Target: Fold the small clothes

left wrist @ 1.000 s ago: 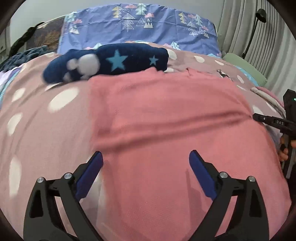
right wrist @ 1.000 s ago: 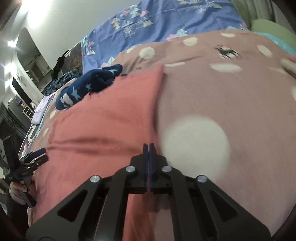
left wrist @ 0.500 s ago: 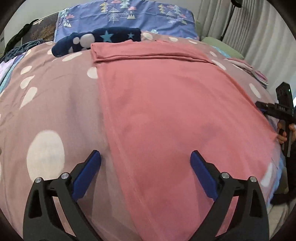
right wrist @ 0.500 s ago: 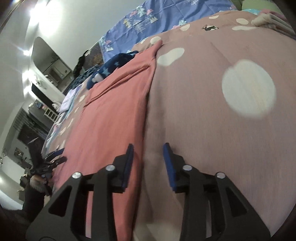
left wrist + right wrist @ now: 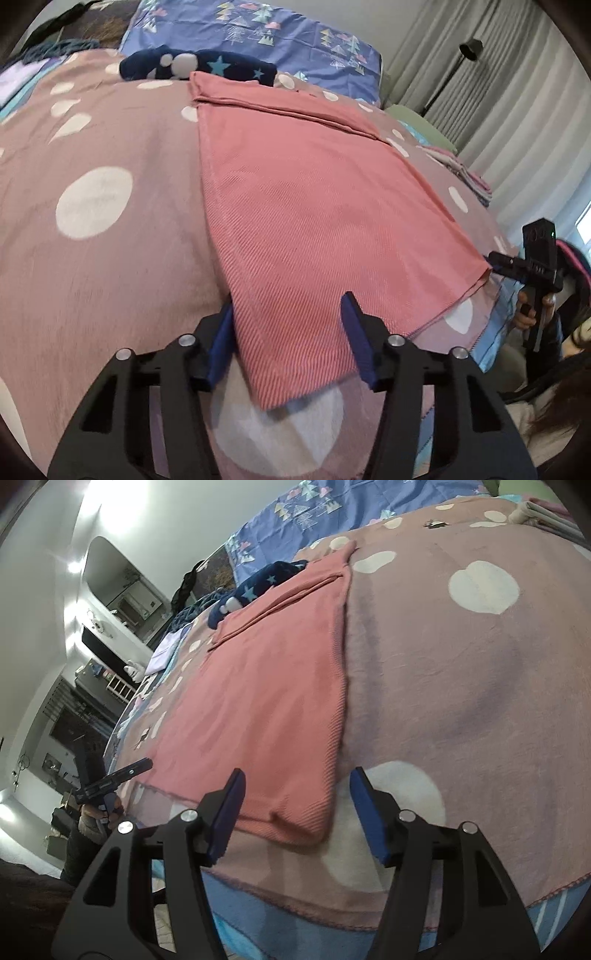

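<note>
Between the left gripper [image 5: 288,325] jaws, just narrowing but not pressing, a pink garment [image 5: 314,206] corner on the dotted bed cover [image 5: 92,229], right gripper [image 5: 297,805] just widening around the other corner, label unreadable

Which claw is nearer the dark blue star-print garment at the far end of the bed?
Neither clearly: left claw and right claw both sit at the pink cloth's near corners, star garment beyond its far edge.

L gripper [image 5: 288,325] is angled down, jaws part-open, just narrowed, a near corner of pink cloth [image 5: 314,221] between them, no pinch seen. R gripper [image 5: 295,805] is angled down, jaws just widened, other corner between, unpressed.
</note>
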A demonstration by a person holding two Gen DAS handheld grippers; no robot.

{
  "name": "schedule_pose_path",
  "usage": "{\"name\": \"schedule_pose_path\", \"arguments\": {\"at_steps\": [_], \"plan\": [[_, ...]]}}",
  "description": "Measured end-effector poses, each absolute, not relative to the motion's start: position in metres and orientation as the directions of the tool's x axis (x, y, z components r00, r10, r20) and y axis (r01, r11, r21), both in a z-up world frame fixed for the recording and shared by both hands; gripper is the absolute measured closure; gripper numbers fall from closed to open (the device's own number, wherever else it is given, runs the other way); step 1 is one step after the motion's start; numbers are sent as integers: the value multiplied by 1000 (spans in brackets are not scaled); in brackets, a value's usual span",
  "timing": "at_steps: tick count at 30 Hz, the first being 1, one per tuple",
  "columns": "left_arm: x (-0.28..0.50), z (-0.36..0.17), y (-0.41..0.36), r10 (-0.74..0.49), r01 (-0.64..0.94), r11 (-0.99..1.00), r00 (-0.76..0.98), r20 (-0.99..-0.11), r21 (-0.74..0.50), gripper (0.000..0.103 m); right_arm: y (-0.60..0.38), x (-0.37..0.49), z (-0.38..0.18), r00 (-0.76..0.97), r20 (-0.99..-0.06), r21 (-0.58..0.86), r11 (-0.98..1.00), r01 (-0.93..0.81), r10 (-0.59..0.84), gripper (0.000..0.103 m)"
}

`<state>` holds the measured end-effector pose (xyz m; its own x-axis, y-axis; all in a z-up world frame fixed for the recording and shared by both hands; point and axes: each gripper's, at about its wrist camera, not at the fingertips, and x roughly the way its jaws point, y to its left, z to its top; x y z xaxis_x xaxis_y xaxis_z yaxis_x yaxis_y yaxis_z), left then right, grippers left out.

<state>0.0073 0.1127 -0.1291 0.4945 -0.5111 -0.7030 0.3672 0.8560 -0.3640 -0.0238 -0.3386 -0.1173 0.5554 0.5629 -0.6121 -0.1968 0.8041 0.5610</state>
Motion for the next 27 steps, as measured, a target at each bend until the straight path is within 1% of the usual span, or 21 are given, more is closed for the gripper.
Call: {"name": "schedule_pose_path", "arguments": {"at_steps": [2,6,8,11,15,18,19,20,21,22,23,24,25,27], "plan": [[4,-130,114,-514,362,855,494,-701,-372,48,-334,-22,-119,535,-614,570,794,-208,581,45],[8,-132,117,-530,346,847,495,-688,-404,46,-328,-16,-129,522,-635,558,805,-201,570,45],[15,-135,119,-573,341,820,493,-655,-460,38,-330,-11,-131,528,-615,586,787,-190,586,45],[25,-136,116,-599,333,800,489,-634,-499,34,-330,0,-133,527,-596,623,763,-174,606,45],[17,-131,105,-570,362,820,460,-681,-443,34,-327,-6,-130,507,-619,615,772,-160,599,45],[4,-131,103,-573,397,816,454,-682,-421,36,-329,-15,-131,503,-612,622,764,-170,611,45],[4,-131,103,-569,399,818,461,-681,-414,46,-330,-15,-132,503,-608,628,760,-169,615,46],[7,-132,102,-569,394,819,466,-678,-417,65,-331,-9,-134,504,-598,646,747,-157,623,52],[11,-133,103,-566,376,823,473,-675,-426,76,-331,-5,-134,509,-595,654,743,-144,622,57],[17,-134,105,-562,344,827,481,-673,-445,97,-331,0,-135,512,-596,660,741,-127,619,70],[22,-134,109,-576,314,817,486,-658,-483,97,-331,6,-137,512,-607,659,745,-103,608,84],[22,-131,110,-580,308,813,506,-638,-495,97,-331,9,-137,515,-620,651,755,-82,591,90],[22,-128,109,-578,313,814,518,-631,-489,98,-332,10,-137,521,-626,645,761,-72,580,99],[19,-115,108,-574,327,816,553,-604,-476,98,-337,8,-130,550,-598,660,748,-74,582,100]]}}
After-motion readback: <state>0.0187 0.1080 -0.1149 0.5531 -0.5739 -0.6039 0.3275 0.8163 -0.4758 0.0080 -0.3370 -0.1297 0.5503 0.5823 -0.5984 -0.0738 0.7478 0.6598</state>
